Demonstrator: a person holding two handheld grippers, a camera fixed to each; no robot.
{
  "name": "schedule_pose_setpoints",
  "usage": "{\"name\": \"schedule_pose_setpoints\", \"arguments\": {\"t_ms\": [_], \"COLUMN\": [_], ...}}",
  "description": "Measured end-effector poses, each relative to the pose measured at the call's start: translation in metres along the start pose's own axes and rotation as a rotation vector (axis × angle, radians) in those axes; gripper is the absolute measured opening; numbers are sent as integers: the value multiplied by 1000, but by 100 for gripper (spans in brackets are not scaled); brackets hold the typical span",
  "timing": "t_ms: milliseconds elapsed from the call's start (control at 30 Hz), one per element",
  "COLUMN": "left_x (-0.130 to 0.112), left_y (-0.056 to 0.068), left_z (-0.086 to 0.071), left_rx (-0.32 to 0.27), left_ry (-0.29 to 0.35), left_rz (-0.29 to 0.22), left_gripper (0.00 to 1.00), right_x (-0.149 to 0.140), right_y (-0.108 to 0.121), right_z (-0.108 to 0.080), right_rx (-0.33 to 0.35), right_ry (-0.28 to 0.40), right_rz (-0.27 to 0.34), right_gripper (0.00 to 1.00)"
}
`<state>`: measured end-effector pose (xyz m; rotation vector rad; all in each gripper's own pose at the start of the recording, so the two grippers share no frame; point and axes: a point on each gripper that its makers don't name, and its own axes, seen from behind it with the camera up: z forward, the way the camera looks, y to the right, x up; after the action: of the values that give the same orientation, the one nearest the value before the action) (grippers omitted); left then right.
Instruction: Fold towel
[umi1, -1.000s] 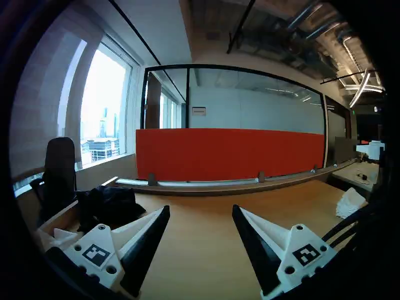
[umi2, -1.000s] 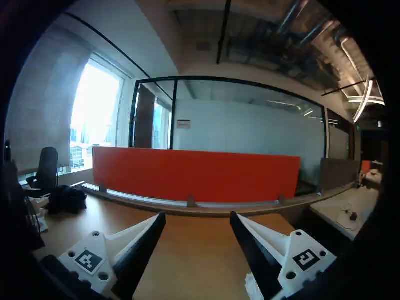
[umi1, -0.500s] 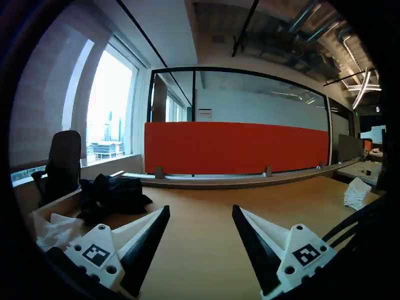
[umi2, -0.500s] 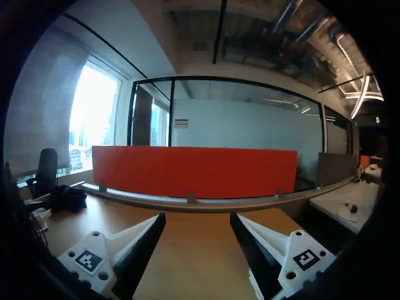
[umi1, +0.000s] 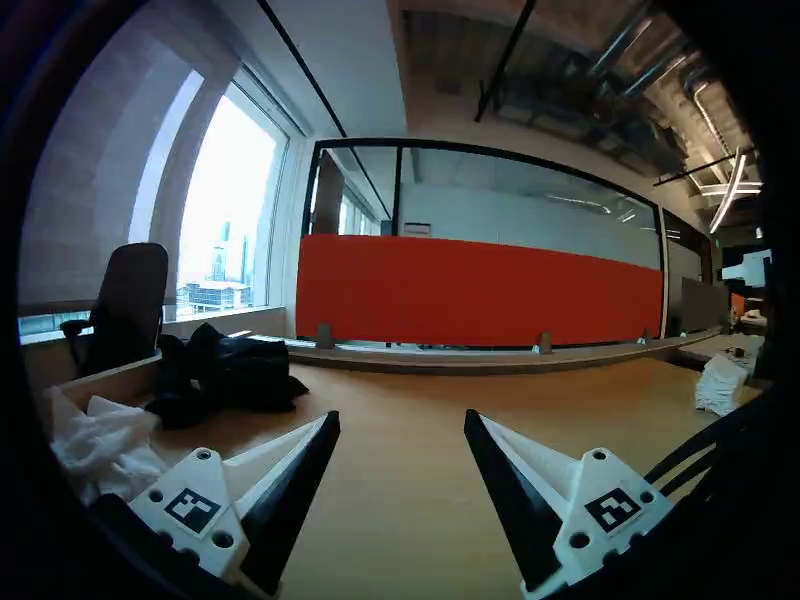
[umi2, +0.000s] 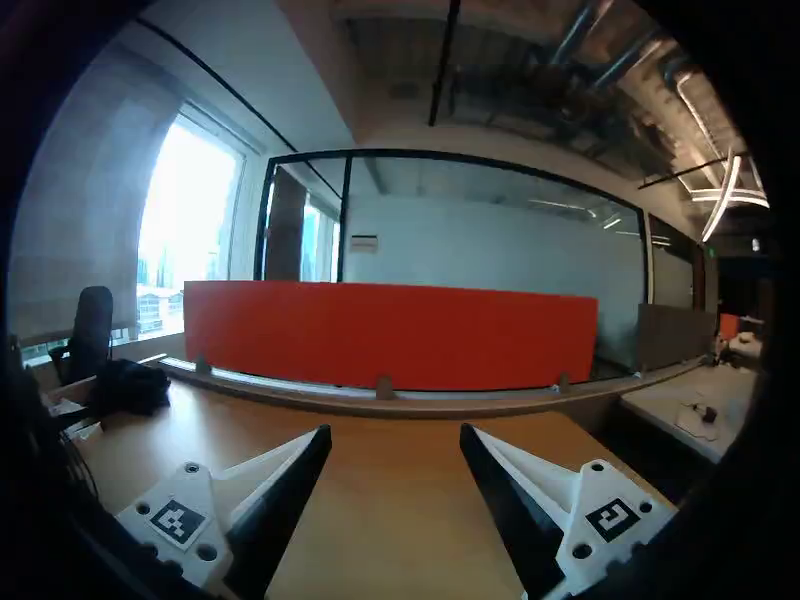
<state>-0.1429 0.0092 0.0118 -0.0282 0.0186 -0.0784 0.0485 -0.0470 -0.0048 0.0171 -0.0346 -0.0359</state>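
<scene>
Long wooden bench (umi1: 400, 500) runs across both views, w/ an orange partition (umi1: 480, 292) standing along its far edge. A bright window (umi1: 235, 235) is at the left of the left gripper view. A dark office chair (umi1: 125, 305) sits by the window, past the bench corner. On the bench near that corner lies a black clothing heap (umi1: 225, 375). The towel (umi1: 100, 445), white & crumpled, lies at the left edge of the left gripper view, just beside the left tool (umi1: 401, 415) and nearer the camera than the black heap. A small stack of folded white cloth (umi1: 722, 384) sits well apart at the right edge of that view. Left tool: fingers spread wide, nothing btwn them, bare wood ahead. Right tool (umi2: 395, 430): likewise spread wide, gripping nothing, over bare bench.
</scene>
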Motion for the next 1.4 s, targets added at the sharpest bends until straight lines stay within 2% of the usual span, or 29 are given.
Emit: {"name": "schedule_pose_setpoints", "arguments": {"t_ms": [200,700,1400], "left_x": [-8,-13,-15], "left_y": [-2,4,4], "left_z": [0,-1,-2], "left_rx": [4,2,8], "left_ry": [10,4,3], "left_rz": [-2,61,65], "left_gripper": [92,92,93], "right_x": [-5,-3,-1], "right_y": [1,8,15], "right_z": [0,-4,-2], "right_rx": [1,-1,-4], "right_ry": [7,8,25], "right_rz": [-2,11,18], "right_gripper": [100,100,100]}}
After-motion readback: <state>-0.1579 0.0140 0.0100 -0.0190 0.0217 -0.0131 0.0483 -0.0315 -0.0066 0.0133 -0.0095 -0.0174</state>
